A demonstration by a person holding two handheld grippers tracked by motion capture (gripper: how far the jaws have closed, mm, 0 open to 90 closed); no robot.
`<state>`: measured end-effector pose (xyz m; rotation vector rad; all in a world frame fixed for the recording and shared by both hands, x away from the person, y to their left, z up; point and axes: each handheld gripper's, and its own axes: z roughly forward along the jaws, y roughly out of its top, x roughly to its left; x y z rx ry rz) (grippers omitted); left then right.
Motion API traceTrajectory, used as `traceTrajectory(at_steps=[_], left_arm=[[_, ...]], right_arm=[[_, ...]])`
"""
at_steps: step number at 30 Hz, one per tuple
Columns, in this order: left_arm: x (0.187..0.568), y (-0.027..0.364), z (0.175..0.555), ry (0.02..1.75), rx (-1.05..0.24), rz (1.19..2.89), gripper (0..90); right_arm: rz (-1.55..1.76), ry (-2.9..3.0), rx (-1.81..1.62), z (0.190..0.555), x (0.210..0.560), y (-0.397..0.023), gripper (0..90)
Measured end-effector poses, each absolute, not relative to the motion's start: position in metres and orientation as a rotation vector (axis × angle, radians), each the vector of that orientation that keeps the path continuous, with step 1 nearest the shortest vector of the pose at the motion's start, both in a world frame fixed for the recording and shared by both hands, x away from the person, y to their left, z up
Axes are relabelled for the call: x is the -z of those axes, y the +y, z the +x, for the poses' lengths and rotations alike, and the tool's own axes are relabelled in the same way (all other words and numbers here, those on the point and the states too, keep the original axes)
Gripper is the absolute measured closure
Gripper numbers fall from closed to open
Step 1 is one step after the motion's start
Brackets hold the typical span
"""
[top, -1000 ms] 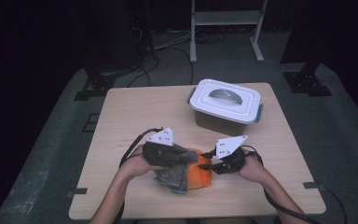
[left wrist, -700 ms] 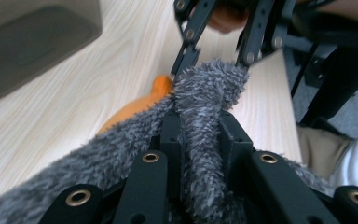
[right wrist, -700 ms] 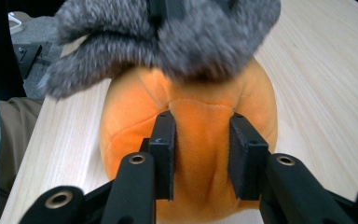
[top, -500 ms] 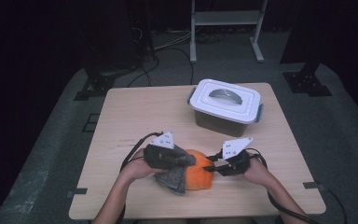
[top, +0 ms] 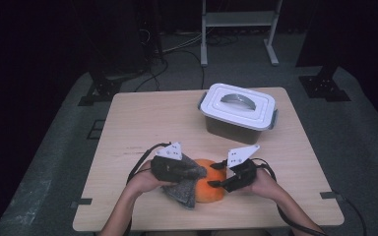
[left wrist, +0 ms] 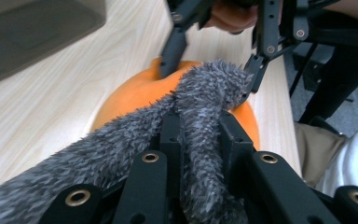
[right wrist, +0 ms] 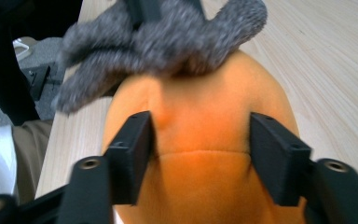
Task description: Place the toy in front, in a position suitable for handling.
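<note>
Lower centre of the high view: the orange plush toy [top: 210, 187] lies on the surface [top: 142, 123]. The left gripper [left wrist: 200, 135] jaws clamp the grey fuzzy cloth [left wrist: 200, 93] draped over it. The right gripper [right wrist: 200, 154] jaws have just been opening; they straddle the toy's width, apparently not pressing.

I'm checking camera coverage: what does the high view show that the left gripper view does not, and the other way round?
High view alone: the whole wooden table, the white lid with its handle on the lidded box, the metal stand on the floor beyond, and both forearms.

Left gripper view alone: close up, the left tool pinching a fold of the grey fuzzy cloth between its jaws.

Both: the orange plush, the cloth draped on it, and the right tool with its jaws apart at the plush.
</note>
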<state>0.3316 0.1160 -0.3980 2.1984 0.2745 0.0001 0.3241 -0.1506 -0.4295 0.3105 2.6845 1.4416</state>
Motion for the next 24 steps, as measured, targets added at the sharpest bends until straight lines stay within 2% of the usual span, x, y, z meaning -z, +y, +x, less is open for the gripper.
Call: traceTrajectory(at_steps=[4, 13, 17, 19, 21, 24], left_arm=[[0.401, 0.126, 0.335, 0.302, -0.007, 2.194, 74.7], [0.403, 0.148, 0.337, 0.356, -0.031, 2.188, 74.5], [0.397, 0.144, 0.338, 0.322, 0.003, 2.1, 73.8], [0.399, 0.137, 0.337, 0.301, 0.012, 2.121, 73.6], [0.405, 0.132, 0.336, 0.298, 0.023, 2.144, 73.4], [0.41, 0.133, 0.334, 0.296, 0.045, 2.13, 73.6]], right_arm=[[0.288, 2.687, -1.42, 0.322, 0.43, -0.157, 46.9], [0.246, 2.67, -1.42, 0.32, 0.431, -0.158, 47.3], [0.204, 2.656, -1.422, 0.318, 0.431, -0.156, 48.6], [0.198, 2.654, -1.42, 0.318, 0.43, -0.154, 48.5], [0.213, 2.654, -1.421, 0.318, 0.43, -0.155, 45.0], [0.257, 2.66, -1.456, 0.32, 0.424, -0.159, 33.2]])
